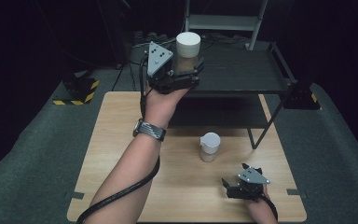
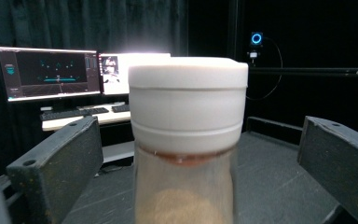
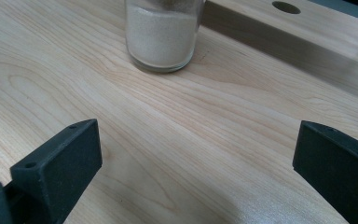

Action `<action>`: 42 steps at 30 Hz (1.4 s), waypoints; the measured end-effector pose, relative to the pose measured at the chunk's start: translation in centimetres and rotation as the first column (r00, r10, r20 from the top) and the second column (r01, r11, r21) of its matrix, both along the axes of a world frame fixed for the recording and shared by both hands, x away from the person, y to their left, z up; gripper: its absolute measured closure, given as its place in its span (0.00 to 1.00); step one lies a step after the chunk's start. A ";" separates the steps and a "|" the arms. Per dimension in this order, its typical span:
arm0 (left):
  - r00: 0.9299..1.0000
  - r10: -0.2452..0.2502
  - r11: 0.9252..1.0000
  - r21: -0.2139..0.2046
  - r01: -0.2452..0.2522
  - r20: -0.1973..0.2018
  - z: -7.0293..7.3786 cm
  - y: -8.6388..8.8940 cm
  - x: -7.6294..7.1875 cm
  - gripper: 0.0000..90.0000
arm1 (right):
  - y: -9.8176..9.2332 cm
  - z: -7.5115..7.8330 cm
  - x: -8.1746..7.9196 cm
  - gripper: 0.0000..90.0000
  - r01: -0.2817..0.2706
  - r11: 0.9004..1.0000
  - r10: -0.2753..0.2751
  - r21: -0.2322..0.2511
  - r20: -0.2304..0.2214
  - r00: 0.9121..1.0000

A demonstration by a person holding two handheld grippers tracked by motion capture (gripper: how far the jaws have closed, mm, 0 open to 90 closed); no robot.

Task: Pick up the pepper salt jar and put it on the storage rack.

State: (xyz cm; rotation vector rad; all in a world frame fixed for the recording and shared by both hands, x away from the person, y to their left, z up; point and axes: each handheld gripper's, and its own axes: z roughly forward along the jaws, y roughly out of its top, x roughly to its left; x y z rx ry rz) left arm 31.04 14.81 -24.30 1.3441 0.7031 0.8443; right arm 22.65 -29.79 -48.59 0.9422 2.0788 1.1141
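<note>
A glass jar with a white lid (image 1: pixel 188 44) and tan powder inside is at the front left corner of the black shelf top (image 1: pixel 242 70). My left gripper (image 1: pixel 185 70) is raised around it. In the left gripper view the jar (image 2: pixel 188 100) stands between the jaws with a gap on each side, so the gripper (image 2: pixel 200 149) is open. The jar's base is hidden. A second white-lidded jar of powder (image 1: pixel 209 146) stands on the wooden table (image 1: pixel 121 140). My right gripper (image 1: pixel 235 173) rests open near the table's front right, facing that jar (image 3: pixel 161 32), with nothing between its fingers (image 3: pixel 196 149).
The black metal shelf rack stands over the table's far right part, its leg (image 1: pixel 261 126) coming down beside the second jar. A wooden bar with a hole (image 3: pixel 279 28) lies behind that jar. Monitors and a keyboard (image 2: pixel 56 74) are beyond the shelf.
</note>
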 end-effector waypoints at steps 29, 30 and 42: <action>1.000 0.025 0.999 0.034 -0.024 -0.015 -3.3 3.7 -5.2 0.00 | 0.1 0.0 0.0 0.00 0.000 1.000 0.000 -0.010 0.002 1.000; 1.000 0.024 0.999 0.032 -0.024 -0.016 -3.5 3.8 -5.3 0.00 | 0.1 0.0 0.0 0.00 0.000 1.000 0.000 -0.010 0.003 1.000; 0.999 0.028 0.999 0.033 -0.027 -0.027 -5.8 5.1 -6.8 0.00 | 0.2 0.0 0.0 0.00 0.001 1.000 -0.001 -0.016 0.003 1.000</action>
